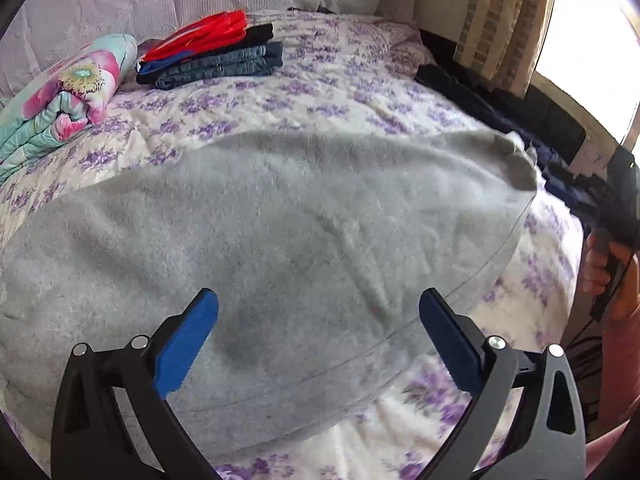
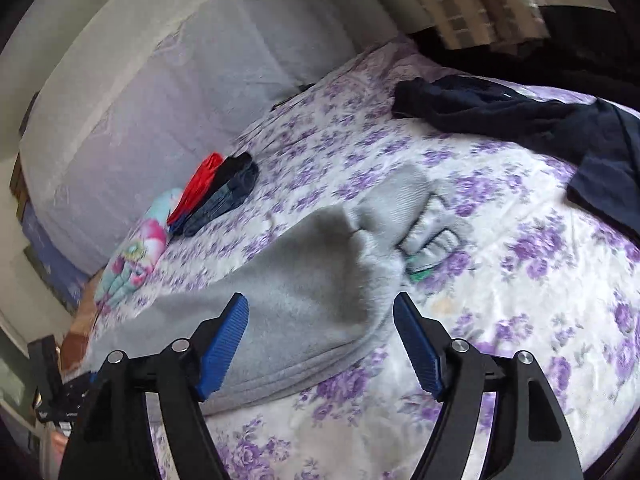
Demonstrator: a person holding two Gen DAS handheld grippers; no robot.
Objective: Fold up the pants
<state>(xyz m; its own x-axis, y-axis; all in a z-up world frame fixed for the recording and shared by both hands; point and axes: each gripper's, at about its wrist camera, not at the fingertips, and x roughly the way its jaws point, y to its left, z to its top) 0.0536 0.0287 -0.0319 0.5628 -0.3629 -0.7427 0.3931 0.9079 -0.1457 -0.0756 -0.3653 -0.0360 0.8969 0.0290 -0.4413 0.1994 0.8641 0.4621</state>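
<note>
Grey fleece pants lie spread flat across the purple-flowered bedsheet. My left gripper hovers over their near part, blue pads wide apart, nothing between them. In the right wrist view the pants run away to the left, and their ribbed end is bunched and turned over. My right gripper stands open just above that end of the cloth, its pads not pressing on it. A person's hand holding the right gripper's handle shows at the right edge of the left wrist view.
A stack of folded clothes, red on top and jeans below, sits at the far side of the bed by a rolled floral blanket. Dark navy garments lie loose near the curtain. A pale padded wall backs the bed.
</note>
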